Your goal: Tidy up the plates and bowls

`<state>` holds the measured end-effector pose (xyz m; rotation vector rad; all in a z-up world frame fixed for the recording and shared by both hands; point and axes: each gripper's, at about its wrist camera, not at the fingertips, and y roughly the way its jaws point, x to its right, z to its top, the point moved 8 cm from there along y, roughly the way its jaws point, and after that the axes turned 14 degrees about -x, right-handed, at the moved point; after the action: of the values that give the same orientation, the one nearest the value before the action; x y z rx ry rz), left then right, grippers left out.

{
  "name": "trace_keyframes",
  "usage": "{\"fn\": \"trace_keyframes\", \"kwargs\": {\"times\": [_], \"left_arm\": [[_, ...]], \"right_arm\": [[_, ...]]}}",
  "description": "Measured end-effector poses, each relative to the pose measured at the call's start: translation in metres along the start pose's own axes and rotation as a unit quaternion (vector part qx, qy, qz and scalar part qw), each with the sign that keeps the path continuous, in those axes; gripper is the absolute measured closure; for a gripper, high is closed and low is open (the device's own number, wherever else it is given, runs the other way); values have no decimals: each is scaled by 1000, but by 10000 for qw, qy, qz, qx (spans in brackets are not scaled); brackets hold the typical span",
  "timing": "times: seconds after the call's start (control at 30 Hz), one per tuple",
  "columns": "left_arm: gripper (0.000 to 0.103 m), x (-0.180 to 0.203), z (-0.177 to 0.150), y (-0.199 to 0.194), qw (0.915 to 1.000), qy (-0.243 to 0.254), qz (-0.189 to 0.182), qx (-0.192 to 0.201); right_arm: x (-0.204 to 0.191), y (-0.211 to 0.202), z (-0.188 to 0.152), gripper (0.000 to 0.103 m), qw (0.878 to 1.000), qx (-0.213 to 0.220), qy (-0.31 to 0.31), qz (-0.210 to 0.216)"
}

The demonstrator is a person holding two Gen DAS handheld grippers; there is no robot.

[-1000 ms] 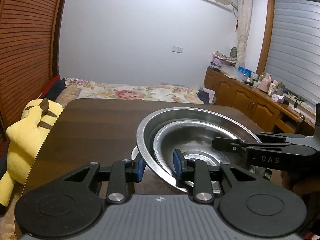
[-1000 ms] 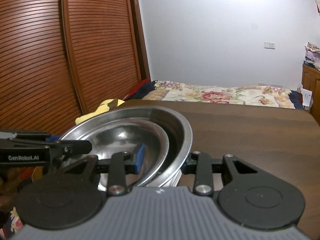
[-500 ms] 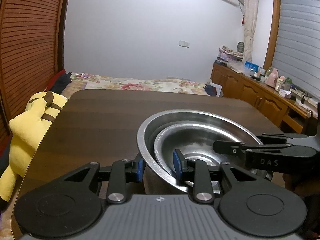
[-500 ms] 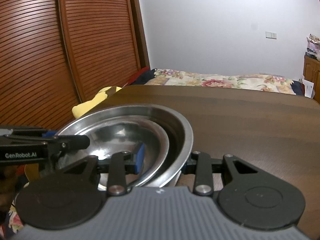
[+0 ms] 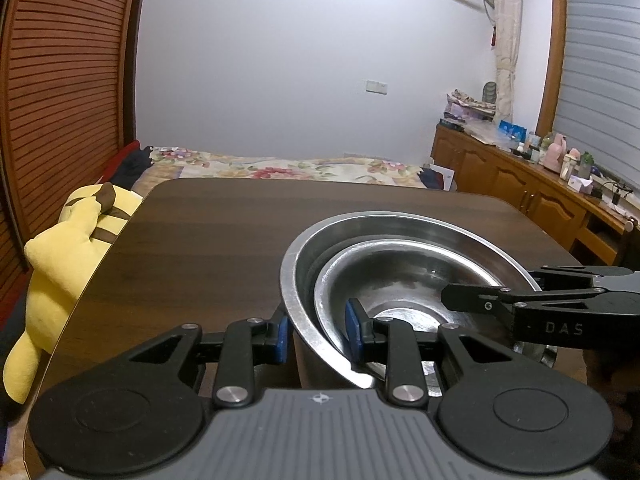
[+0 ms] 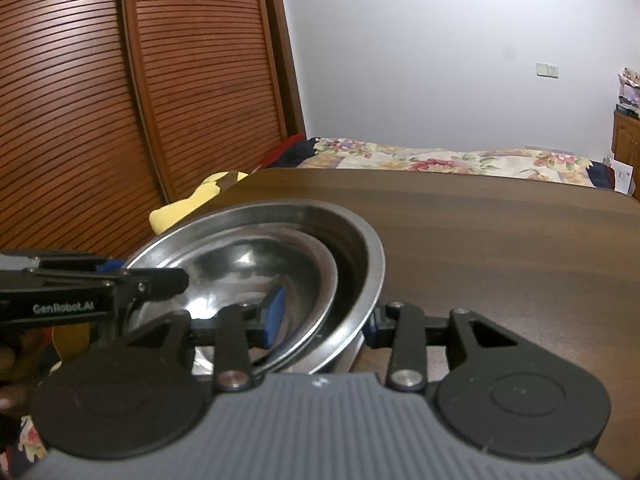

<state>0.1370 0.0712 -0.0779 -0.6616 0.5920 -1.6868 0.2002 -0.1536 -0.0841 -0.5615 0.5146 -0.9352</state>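
Nearest us in the left wrist view, our left gripper [image 5: 317, 334] has its blue pads [image 5: 352, 330] clamped on the near rims of 2 nested steel bowls, 1 pad outside the large bowl [image 5: 404, 226], 1 inside the small bowl [image 5: 400, 276]. The bowls sit at 5 o'clock in that view, on the near right part of the dark wooden table [image 5: 224, 240].

From 3 o'clock our right gripper [image 5: 452, 294] reaches over the bowls' far rim. In the right wrist view, that right gripper [image 6: 322, 318] straddles both rims, 1 blue pad [image 6: 274, 312] inside the small bowl [image 6: 256, 264] and the other outside the large bowl [image 6: 360, 256]; its jaws are opening, and we see gaps between pads and metal. The left gripper [image 6: 180, 280] enters at 9 o'clock.

Beyond the bowls, the table [image 6: 500, 220] runs toward 12 o'clock. A yellow plush toy [image 5: 68, 252] lies off its edge at 9 o'clock. Farther back stand a bed [image 5: 280, 168] with a floral cover, slatted wooden doors [image 6: 140, 92] and a wooden cabinet [image 5: 520, 188].
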Motion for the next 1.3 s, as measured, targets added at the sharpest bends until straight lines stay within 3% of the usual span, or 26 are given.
{"fn": "trace_keyframes", "kwargs": {"times": [0.07, 0.4, 0.7, 0.87, 1.0, 1.13, 1.3], "left_arm": [[74, 0, 0, 0, 10000, -8, 3, -7], [70, 0, 2, -8, 9999, 3, 154, 16], [38, 7, 11, -25, 9994, 71, 252, 227], [5, 15, 18, -36, 9985, 127, 323, 418], [1, 25, 19, -44, 9982, 159, 320, 490], [0, 35, 18, -50, 9977, 165, 417, 518], [0, 48, 16, -54, 9973, 234, 508, 486]], "right_arm": [[1, -1, 0, 52, 10000, 2, 21, -10], [6, -23, -2, 51, 9996, 228, 149, -116], [13, -57, 7, 45, 9977, 583, 188, -280], [14, -66, 9, 32, 9964, 698, 166, -448], [17, -75, 5, 10, 9943, 848, 227, -610], [21, -83, 2, 0, 9922, 919, 252, -800], [26, -96, -1, 0, 9891, 999, 302, -1040]]}}
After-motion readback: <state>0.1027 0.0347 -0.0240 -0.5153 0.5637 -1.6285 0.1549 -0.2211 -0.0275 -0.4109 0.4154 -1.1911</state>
